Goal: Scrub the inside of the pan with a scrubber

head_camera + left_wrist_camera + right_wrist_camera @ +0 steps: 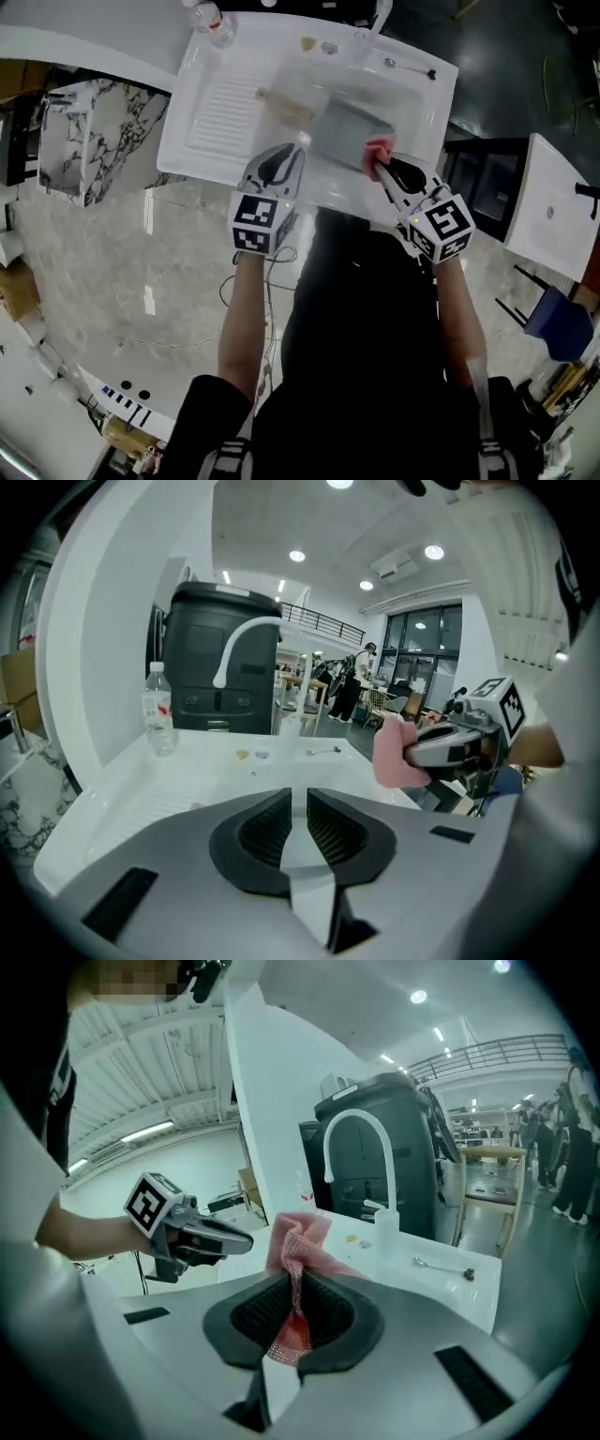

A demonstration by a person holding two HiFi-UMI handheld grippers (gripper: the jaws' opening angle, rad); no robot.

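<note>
Right claw (294, 1290) clamped on pink scrubber (379, 153); left claw (298, 808) together, empty.
Both my claws at the sink's (202, 141) near rim; pan (352, 131) lies in the basin, scrubber by its near edge.

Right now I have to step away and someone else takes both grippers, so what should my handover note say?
Left claw: jaws almost together, nothing between them, held at the sink's near rim.
Right claw: shut on the pink scrubber, held over the basin's near right side.
Pan: lies in the sink basin, handle toward the drainboard. It is too blurred to judge how clean it is.
Done: scrubber in hand.
Left: lower the scrubber into the pan and scrub the inside. The left claw could probably steady the handle.
</note>
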